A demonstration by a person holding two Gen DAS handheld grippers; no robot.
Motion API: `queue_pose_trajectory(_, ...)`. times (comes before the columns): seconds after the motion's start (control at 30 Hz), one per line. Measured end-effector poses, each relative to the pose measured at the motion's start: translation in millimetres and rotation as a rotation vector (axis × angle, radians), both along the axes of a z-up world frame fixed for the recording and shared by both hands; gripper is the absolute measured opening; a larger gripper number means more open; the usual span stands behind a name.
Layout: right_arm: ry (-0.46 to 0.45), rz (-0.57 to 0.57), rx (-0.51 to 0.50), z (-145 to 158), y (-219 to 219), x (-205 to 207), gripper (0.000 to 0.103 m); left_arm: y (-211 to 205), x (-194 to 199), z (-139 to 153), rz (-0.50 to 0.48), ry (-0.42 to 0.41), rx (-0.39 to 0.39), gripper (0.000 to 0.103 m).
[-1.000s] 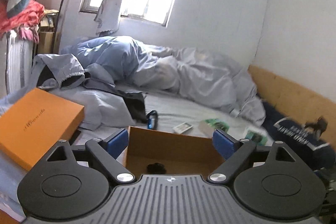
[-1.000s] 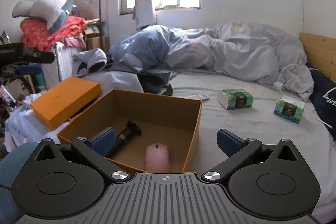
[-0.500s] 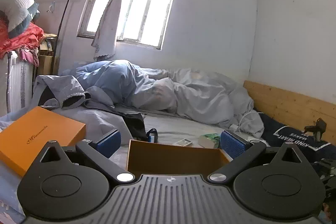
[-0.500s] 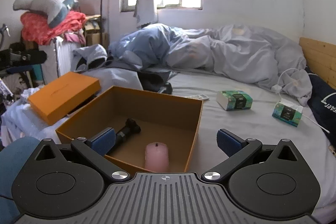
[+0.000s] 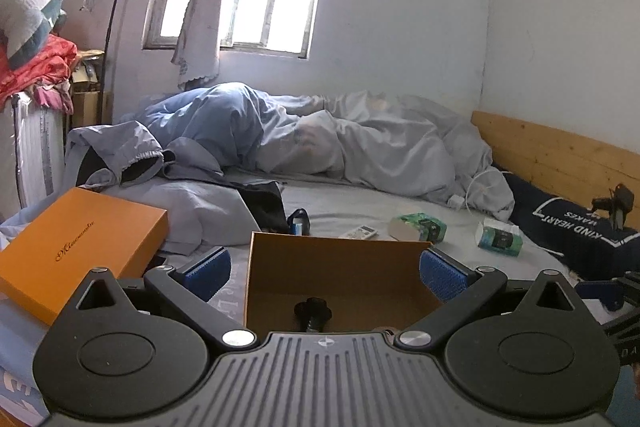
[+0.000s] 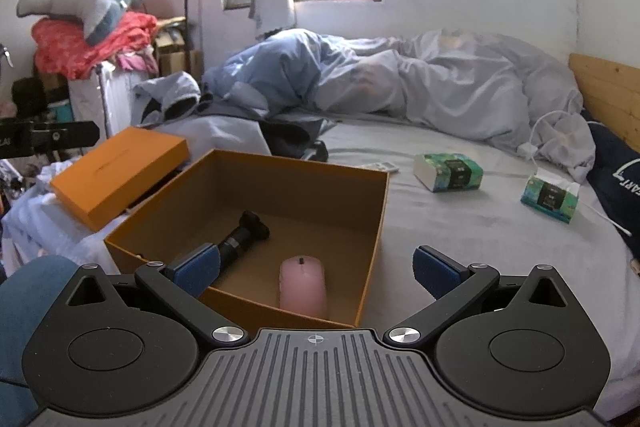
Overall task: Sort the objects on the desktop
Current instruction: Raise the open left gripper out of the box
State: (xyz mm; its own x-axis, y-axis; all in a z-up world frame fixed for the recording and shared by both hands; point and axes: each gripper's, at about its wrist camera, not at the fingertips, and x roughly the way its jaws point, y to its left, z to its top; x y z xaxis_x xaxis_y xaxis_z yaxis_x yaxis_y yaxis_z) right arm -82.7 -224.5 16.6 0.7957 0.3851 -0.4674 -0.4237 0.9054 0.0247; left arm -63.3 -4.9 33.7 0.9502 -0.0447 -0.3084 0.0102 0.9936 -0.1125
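An open orange box sits on the bed and holds a pink mouse and a black cylindrical tool. In the left wrist view the same box lies between my fingers, with the black tool showing inside. My left gripper is open and empty above the box's near side. My right gripper is open and empty, just short of the box's near right corner. Two green tissue packs and a white remote lie on the sheet to the right.
The box's orange lid lies to the left on bedding. A crumpled grey duvet fills the back of the bed. A wooden headboard and a dark pillow lie at the right. Piled clothes stand at the left.
The left gripper tilted up and then dipped again, so the inside of the box and the black tool show once more. The right gripper has barely moved.
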Motion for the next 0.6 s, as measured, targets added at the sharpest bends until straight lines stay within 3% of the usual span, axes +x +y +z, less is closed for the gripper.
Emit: queue_pose_trajectory(0.6,0.003,0.005,-0.009,-1.1,0.8,1.5,0.103,-0.5,-0.8,-1.0,0.010,0.024,-0.002,0.103)
